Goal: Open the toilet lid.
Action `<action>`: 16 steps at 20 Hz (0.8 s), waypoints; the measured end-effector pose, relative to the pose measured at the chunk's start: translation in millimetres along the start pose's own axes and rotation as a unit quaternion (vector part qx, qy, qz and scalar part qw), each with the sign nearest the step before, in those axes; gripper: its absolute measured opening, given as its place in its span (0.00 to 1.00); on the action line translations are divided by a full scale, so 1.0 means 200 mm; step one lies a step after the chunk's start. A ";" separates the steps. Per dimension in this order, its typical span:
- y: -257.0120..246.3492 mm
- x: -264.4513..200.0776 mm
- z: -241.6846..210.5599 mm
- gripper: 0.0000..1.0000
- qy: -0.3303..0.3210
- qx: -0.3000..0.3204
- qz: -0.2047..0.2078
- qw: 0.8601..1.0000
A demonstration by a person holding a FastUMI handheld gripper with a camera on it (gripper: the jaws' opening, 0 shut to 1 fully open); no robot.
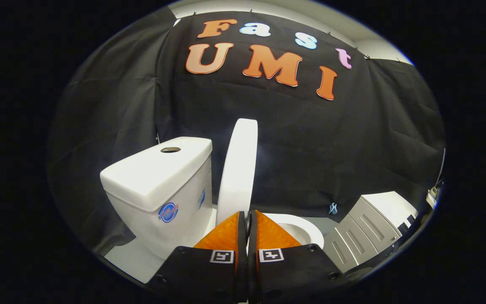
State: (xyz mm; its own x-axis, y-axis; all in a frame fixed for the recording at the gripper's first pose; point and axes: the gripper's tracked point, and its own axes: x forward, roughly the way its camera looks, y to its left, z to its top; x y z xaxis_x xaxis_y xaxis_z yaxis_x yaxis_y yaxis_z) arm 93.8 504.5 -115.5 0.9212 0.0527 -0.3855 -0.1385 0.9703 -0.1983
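Toilet lid [238, 169] stands raised, nearly upright, seen edge-on, with its long axis running up and down just beside the tank [158, 185]. Its lower end sits right ahead of the hand-held gripper [247, 217], whose two fingers are pressed together with almost no gap; whether they pinch the lid's edge I cannot tell. The seat rim [306, 230] lies beyond the fingers. Round sticker [168, 212] on the tank is too small to read.

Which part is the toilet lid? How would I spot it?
Find the white toilet tank. Right beside it stands the lid, raised upright above the bowl, just beyond the shut gripper. It's the one thin, tall, rounded white slab seen edge-on.
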 end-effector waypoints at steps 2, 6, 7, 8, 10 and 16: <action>0.05 -0.01 0.01 0.08 -0.005 -0.002 0.006 1.000; 0.17 -0.02 0.02 0.08 -0.016 -0.024 0.019 0.999; 0.19 -0.03 0.01 0.08 -0.017 -0.025 0.024 0.999; 0.22 -0.02 0.02 0.08 -0.017 -0.026 0.029 0.999; 0.25 -0.03 0.02 0.08 -0.017 -0.027 0.036 0.999; 0.31 -0.04 0.02 0.08 -0.022 -0.027 0.041 0.999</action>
State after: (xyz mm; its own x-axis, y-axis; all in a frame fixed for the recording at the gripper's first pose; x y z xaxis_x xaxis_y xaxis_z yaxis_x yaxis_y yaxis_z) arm 79.8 566.0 -121.3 0.9211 0.1433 -0.3621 -0.2325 0.9482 -0.2164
